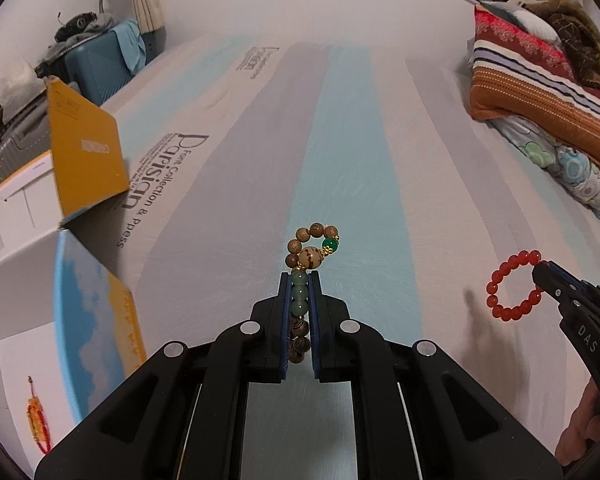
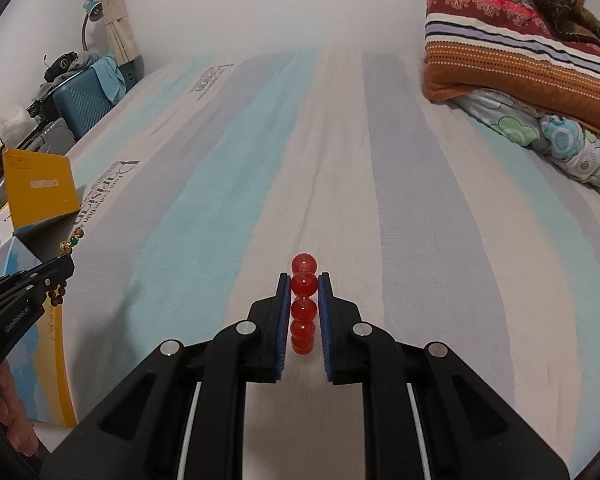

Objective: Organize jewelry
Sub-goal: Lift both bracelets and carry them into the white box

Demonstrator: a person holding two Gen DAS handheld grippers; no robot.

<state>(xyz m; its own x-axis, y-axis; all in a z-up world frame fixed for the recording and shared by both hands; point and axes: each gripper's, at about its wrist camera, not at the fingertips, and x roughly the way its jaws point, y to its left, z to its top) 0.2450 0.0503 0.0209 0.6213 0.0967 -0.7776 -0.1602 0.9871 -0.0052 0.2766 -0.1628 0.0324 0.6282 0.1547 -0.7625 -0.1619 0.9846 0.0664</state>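
My left gripper (image 1: 300,280) is shut on a wooden and green bead bracelet (image 1: 311,247), held above the striped bed sheet; it also shows in the right wrist view (image 2: 62,270) with a few beads (image 2: 73,240) sticking out. My right gripper (image 2: 304,280) is shut on a red bead bracelet (image 2: 304,284), seen edge on. In the left wrist view the red bracelet (image 1: 512,286) hangs as a ring from the right gripper (image 1: 540,276). An open box (image 1: 32,332) stands at the left; a red-orange jewelry piece (image 1: 36,424) lies on its white inside.
The box's yellow flap (image 1: 84,148) stands up at the left, and a blue and yellow flap (image 1: 88,328) lies nearer. Folded quilts and pillows (image 1: 540,92) are stacked at the right of the bed. Suitcases (image 1: 96,64) stand beyond the bed at far left.
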